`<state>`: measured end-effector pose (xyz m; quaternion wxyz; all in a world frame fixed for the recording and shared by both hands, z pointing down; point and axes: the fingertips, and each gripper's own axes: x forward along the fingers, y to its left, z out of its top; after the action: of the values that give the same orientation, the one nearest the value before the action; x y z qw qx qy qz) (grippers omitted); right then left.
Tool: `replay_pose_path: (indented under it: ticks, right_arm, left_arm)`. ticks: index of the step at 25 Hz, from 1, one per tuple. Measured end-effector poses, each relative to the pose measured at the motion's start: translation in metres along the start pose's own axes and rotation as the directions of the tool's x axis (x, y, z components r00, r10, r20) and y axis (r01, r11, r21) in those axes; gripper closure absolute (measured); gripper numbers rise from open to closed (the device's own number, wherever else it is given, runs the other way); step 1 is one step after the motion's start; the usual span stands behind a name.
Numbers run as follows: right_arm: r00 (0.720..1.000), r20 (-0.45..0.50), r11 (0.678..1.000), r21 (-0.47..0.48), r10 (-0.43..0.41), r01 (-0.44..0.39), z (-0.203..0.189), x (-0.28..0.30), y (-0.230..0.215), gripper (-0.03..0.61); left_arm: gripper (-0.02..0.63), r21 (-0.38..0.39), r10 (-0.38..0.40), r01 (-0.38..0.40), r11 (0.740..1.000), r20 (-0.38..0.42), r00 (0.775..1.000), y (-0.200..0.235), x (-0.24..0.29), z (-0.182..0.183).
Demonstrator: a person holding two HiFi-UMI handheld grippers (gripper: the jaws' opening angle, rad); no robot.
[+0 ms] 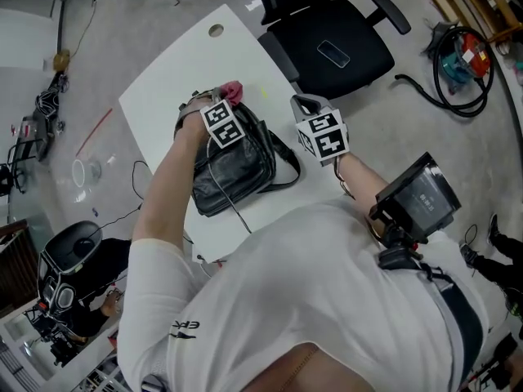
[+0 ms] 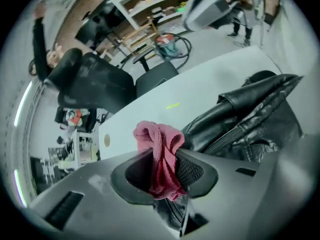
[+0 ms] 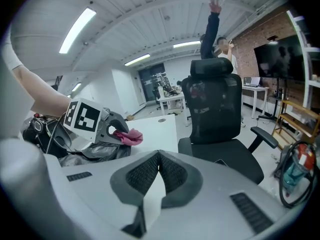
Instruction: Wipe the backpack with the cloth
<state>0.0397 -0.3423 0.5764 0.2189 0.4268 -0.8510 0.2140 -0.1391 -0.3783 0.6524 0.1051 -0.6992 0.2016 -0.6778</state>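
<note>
A black leather backpack lies on the white table. My left gripper hovers over its far top edge, shut on a bunched pink cloth. In the left gripper view the cloth is pinched between the jaws, with the backpack just to the right. My right gripper is held above the table's right edge, apart from the bag, jaws shut with nothing between them. The right gripper view shows the left gripper with the cloth over the backpack.
A black office chair stands close against the table's far right side. A coiled hose and tools lie on the floor at upper right. Cables and equipment sit on the floor to the left. A person stands behind the chair.
</note>
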Motion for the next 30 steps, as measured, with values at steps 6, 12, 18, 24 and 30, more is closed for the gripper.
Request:
replay_pose_path:
  ticks: [6,12,18,24,30]
  right_arm:
    - [1.000,0.012,1.000,0.006,-0.028,0.028,-0.006,-0.017,-0.003,0.575]
    - [0.998,0.022,0.998,0.014,-0.058,0.057,-0.020,-0.040,-0.004,0.575]
    - [0.995,0.034,0.996,0.015,-0.092,0.092,-0.028,-0.064,-0.003,0.575]
    - [0.990,0.050,0.991,0.024,-0.130,0.129,-0.035,-0.088,-0.002,0.575]
    - [0.987,0.059,0.988,0.038,-0.152,0.150,-0.046,-0.110,0.001,0.575]
  left_arm:
    - [0.508,0.305,-0.041,0.047,0.951,-0.024,0.999,-0.030,-0.004,0.044]
    - [0.508,0.448,-0.073,0.074,0.891,-0.019,0.997,-0.063,-0.014,0.069]
    - [0.509,0.563,-0.091,0.081,0.823,-0.010,0.996,-0.092,-0.026,0.086]
    - [0.509,0.649,-0.124,0.100,0.754,-0.009,0.992,-0.125,-0.039,0.102]
    - [0.509,0.713,-0.225,0.184,0.676,-0.038,0.974,-0.176,-0.060,0.116]
